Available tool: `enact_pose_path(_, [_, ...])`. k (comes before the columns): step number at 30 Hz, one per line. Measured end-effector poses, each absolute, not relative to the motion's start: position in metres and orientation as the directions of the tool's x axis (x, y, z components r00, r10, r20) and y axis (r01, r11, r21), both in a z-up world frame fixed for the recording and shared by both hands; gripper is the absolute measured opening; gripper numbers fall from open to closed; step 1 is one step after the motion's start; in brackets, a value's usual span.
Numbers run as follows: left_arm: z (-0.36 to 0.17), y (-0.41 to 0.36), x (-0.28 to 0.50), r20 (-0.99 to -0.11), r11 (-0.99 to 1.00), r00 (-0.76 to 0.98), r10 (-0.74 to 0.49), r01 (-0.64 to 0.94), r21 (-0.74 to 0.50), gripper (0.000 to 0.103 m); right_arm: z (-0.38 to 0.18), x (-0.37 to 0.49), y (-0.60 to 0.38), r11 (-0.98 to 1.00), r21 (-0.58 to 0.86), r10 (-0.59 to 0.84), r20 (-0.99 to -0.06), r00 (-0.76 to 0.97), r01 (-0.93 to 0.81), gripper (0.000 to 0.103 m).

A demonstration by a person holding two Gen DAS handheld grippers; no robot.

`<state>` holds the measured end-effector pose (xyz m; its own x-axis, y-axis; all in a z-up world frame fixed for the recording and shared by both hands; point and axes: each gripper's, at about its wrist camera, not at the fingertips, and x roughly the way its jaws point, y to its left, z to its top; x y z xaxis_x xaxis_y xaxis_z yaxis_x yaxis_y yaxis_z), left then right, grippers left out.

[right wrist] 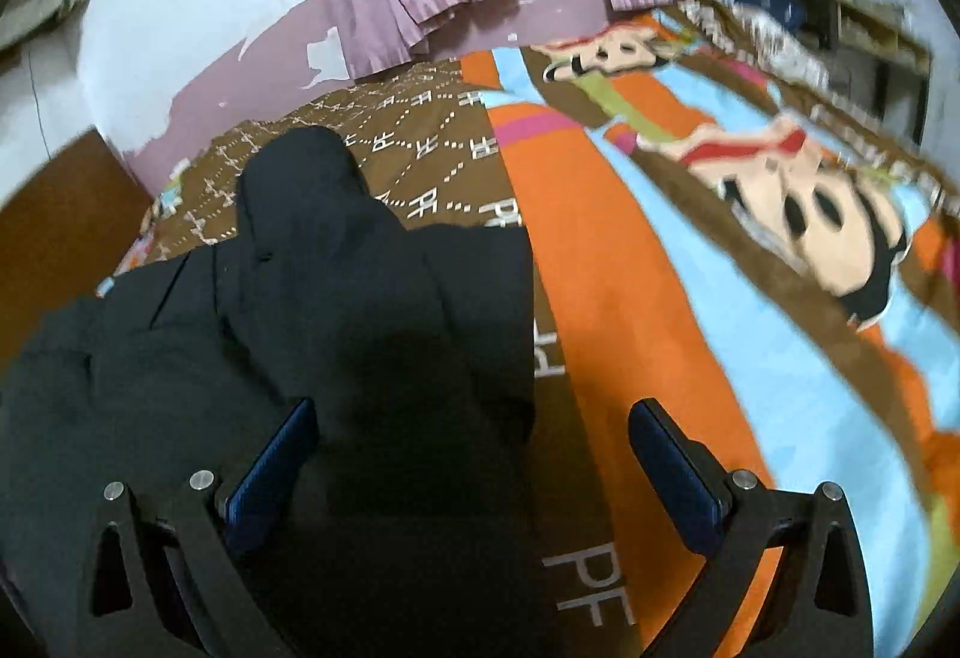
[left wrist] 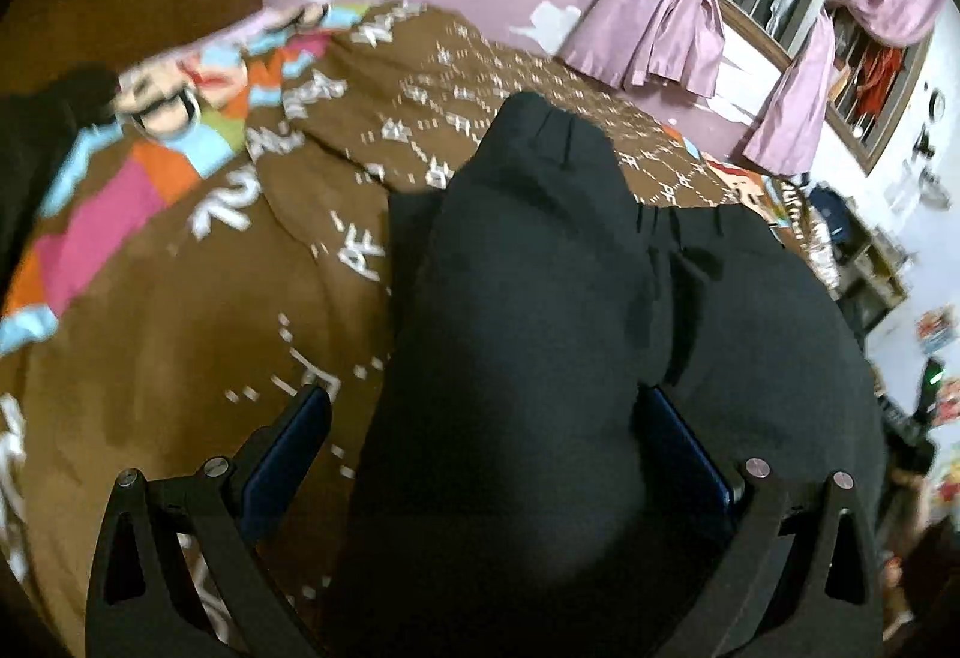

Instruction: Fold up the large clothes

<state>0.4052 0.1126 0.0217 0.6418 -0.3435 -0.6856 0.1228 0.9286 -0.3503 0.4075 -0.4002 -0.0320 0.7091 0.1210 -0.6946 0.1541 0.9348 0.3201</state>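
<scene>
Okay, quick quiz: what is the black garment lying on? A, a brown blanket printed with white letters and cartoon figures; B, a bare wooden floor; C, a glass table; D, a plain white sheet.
A: the black garment rests on the brown printed blanket, with both open grippers, left and right, over it.

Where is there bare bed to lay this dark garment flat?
Free: orange and blue cartoon blanket right of the dark garment, and brown printed cover on its left. Crowded: the middle under the garment, and toward the curtains.
</scene>
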Motion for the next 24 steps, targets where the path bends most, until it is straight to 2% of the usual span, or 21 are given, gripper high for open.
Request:
enact_pose_path(3, [0.007,0.125,0.416,-0.692,0.863,0.553,-0.463,0.105,-0.494,0.102,-0.048,0.405,-0.417,0.869,0.472,0.246,-0.675,0.695,0.151,0.103])
enact_pose_path(5, [0.001,0.134,0.420,-0.680,0.832,0.531,-0.506,0.091,-0.547,0.102,-0.052,0.402,-0.424,0.841,0.520,0.283,-0.655,0.700,0.147,0.103])
enact_pose_path(9, [0.003,0.133,0.419,-0.684,0.838,0.528,-0.504,0.106,-0.535,0.102,-0.049,0.398,-0.418,0.857,0.495,0.260,-0.659,0.706,0.147,0.103])
enact_pose_path(24, [-0.005,0.138,0.423,-0.673,0.808,0.486,-0.558,0.134,-0.574,0.102,-0.051,0.396,-0.415,0.849,0.516,0.308,-0.657,0.688,0.113,0.103])
